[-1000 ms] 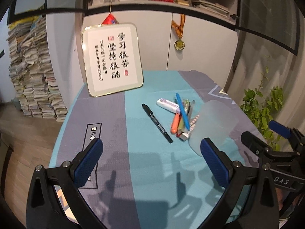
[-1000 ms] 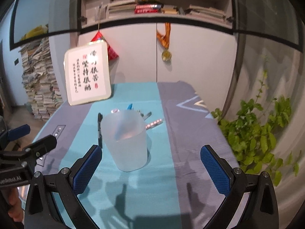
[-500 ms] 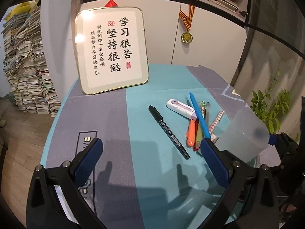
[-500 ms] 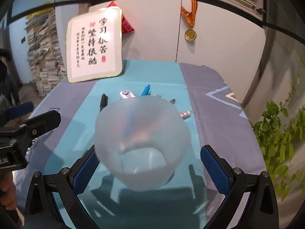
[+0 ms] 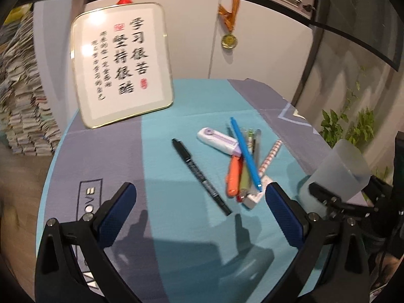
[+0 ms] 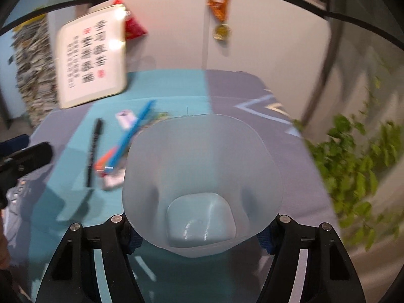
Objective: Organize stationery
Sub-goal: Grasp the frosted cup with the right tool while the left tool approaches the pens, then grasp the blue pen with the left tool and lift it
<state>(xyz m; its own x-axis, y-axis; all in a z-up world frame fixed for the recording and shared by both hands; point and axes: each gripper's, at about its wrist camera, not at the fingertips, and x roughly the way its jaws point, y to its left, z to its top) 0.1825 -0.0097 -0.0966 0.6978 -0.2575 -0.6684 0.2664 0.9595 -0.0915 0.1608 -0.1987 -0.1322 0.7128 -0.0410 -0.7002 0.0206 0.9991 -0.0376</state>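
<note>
Bench has open cloth between the left hand-held gripper and the pens; its right edge runs close by the cup, with a plant beyond it. Frosted cup is empty and tilted with its mouth toward the right camera. Right hand-held gripper is closing on the cup, sides pinched in. Left hand-held gripper is wide open and holds nothing. Black marker lies ahead between its fingers; the pen pile and eraser lie just beside its right finger.
</note>
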